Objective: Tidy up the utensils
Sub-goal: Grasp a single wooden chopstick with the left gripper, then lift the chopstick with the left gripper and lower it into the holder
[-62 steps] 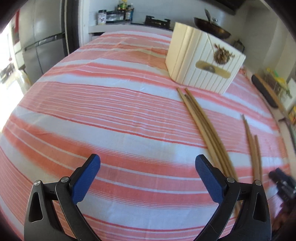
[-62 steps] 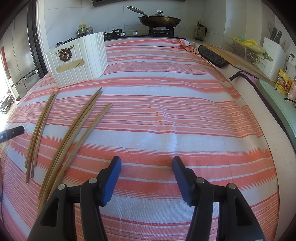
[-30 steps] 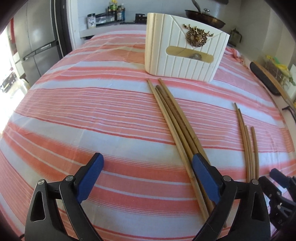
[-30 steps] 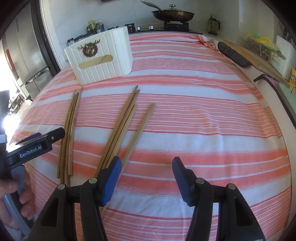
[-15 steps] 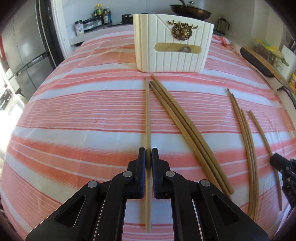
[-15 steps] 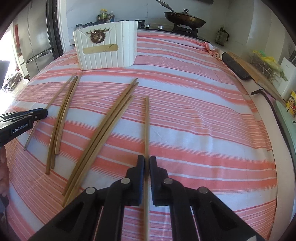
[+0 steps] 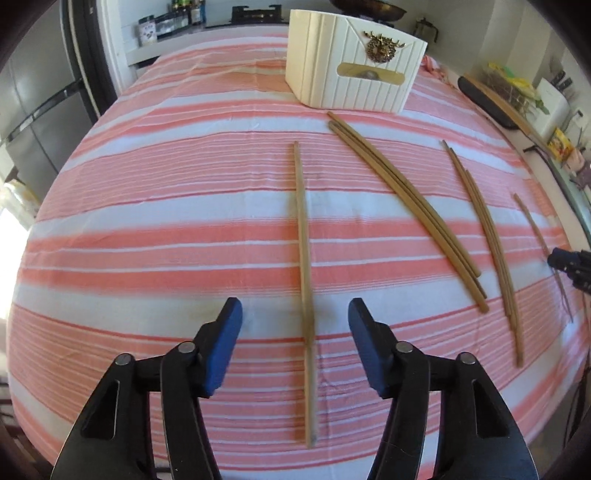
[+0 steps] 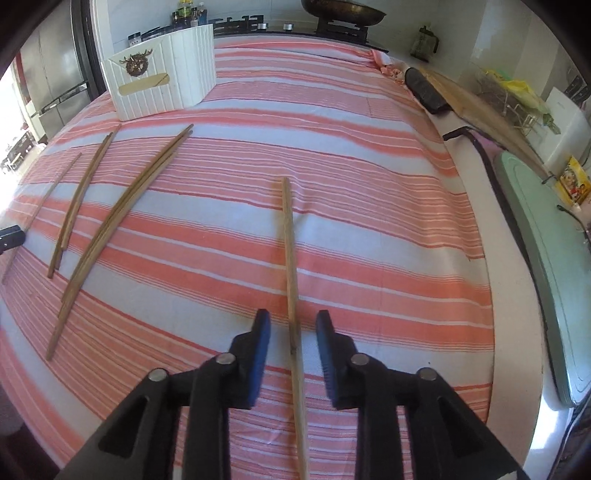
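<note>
Several wooden chopsticks lie on the red-striped tablecloth (image 7: 147,206). In the left wrist view one chopstick (image 7: 303,258) lies between the blue pads of my open left gripper (image 7: 294,343). In the right wrist view another single chopstick (image 8: 291,280) lies between the pads of my open right gripper (image 8: 291,343). A bundle of chopsticks (image 7: 410,206) and a smaller group (image 7: 487,236) lie to the right of the left gripper; they also show in the right wrist view (image 8: 122,210). A white ribbed utensil holder (image 7: 354,62) stands at the far side; it also shows in the right wrist view (image 8: 162,85).
A fridge (image 7: 37,110) stands at the left. A wok (image 8: 343,14) sits on the stove behind the table. A dark tray (image 8: 424,92), a wooden board (image 8: 480,110) and a green board (image 8: 546,240) lie along the counter at the right.
Both grippers were shut on a chopstick half a second ago; both have opened, and each chopstick now lies loose on the cloth between the pads. The two single chopsticks lie apart from the bundles.
</note>
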